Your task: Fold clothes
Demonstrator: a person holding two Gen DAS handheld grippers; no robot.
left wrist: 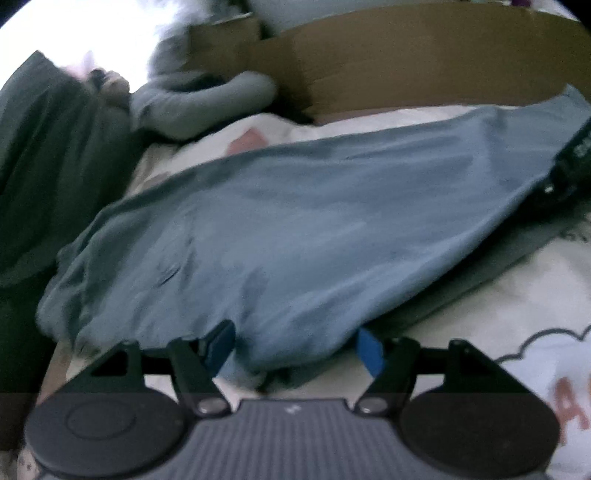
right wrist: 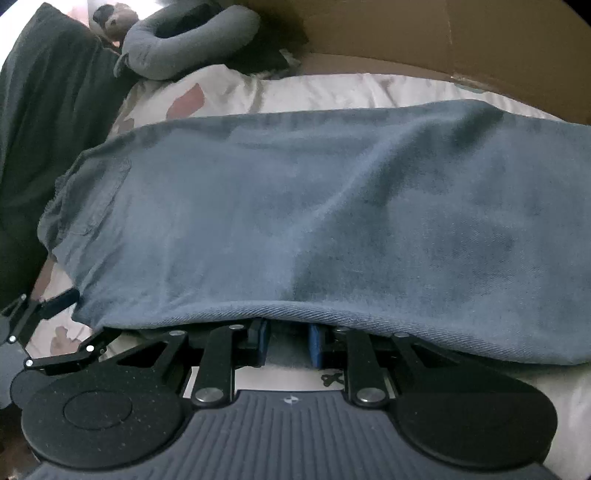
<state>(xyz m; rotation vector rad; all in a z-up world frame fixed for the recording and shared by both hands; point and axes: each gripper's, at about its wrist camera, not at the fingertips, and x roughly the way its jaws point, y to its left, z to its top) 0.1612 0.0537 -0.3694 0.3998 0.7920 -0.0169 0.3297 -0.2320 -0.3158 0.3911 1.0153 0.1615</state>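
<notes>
A blue-grey denim garment (left wrist: 295,221) lies spread across the white printed bed sheet (left wrist: 517,295). My left gripper (left wrist: 295,349) is at its near edge, jaws wide apart, with a bunched fold of the cloth hanging between the blue pads (left wrist: 369,350). In the right wrist view the same garment (right wrist: 295,203) fills the middle. My right gripper (right wrist: 289,341) reaches under its near hem with the jaws narrow. Its fingertips are hidden by the cloth, and pale cloth shows in the gap between the pads (right wrist: 316,343).
A grey neck pillow (right wrist: 192,40) and a stuffed toy (right wrist: 114,20) lie at the far left of the bed. Brown cardboard (right wrist: 443,37) stands along the far side. Dark cloth (right wrist: 48,110) is heaped on the left. The left gripper's black linkage (right wrist: 44,314) shows at the left edge.
</notes>
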